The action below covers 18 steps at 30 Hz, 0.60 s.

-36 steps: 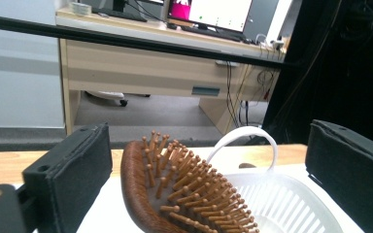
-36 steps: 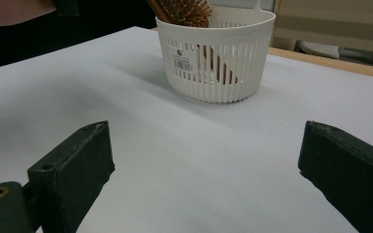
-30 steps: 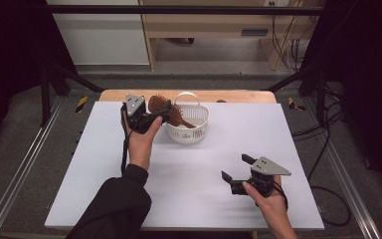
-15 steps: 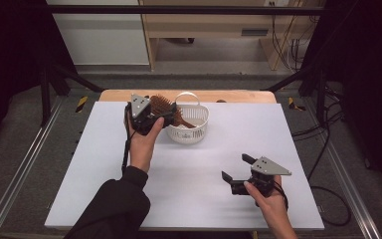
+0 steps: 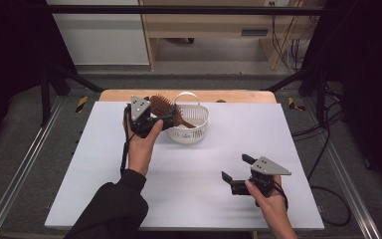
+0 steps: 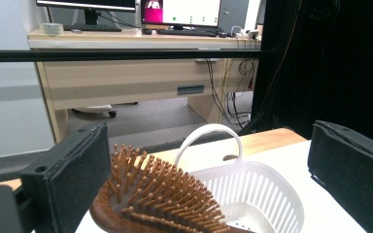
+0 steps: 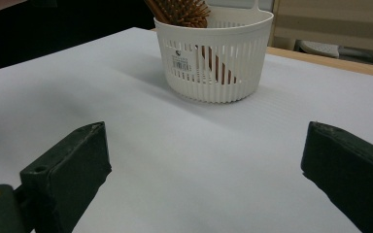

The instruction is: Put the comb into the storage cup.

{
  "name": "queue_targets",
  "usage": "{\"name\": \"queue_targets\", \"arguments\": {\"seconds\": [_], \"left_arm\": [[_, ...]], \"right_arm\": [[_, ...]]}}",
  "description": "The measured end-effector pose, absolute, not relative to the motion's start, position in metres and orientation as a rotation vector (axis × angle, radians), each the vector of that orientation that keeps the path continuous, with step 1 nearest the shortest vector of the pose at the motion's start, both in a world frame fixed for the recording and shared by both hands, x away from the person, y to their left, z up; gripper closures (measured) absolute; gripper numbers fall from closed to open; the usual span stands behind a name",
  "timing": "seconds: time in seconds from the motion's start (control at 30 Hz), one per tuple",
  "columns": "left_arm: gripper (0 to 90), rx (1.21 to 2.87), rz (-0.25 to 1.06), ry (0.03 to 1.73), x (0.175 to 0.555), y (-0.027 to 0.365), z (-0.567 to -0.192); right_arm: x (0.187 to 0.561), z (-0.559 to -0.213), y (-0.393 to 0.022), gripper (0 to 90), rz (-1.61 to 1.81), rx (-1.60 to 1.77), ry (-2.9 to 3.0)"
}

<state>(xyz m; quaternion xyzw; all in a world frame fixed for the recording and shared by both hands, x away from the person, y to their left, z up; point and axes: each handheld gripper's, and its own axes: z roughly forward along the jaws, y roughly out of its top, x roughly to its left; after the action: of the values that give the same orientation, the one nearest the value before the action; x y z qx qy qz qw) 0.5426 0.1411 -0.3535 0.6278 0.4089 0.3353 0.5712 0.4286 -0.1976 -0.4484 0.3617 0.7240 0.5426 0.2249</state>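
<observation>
On far-left centre of white worktop [image 5: 189,199]: white slatted basket [image 5: 191,134] with hoop handle, upright. Wooden hairbrush [image 5: 165,107] propped in it at a slant, handle down inside, bristled head out over the left rim.

Left hand-held gripper [image 5: 165,119] level with the brush head, jaws spread wide to either side, seemingly released; head close by one jaw, contact not certain. Right hand-held gripper [image 5: 235,167] near right, low over bare worktop, jaws apart, grasping nothing, well apart from the basket.

Step in hand, judged: leaving the brush in the basket. To do well: draw the left hand-held gripper straight back and slightly up, clear of bristles and rim; avoid nudging the head, since the light basket could tip or slide.

Count: one worktop, one basket, one hairbrush, two hand-held grippers.
</observation>
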Motion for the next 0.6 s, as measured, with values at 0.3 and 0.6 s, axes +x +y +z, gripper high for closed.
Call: {"name": "queue_targets", "arguments": {"seconds": [0.3,0.6], "left_arm": [[1.9,1.474,0.797,0.954,0.537,0.15,-0.351],[1.8,1.461,0.77,0.976,0.53,0.163,-0.35]], "right_arm": [[0.429,-0.449,-0.197,3.9,1.5,0.996,2.003],[0.428,-0.448,-0.197,3.8,1.506,0.998,2.002]]}}
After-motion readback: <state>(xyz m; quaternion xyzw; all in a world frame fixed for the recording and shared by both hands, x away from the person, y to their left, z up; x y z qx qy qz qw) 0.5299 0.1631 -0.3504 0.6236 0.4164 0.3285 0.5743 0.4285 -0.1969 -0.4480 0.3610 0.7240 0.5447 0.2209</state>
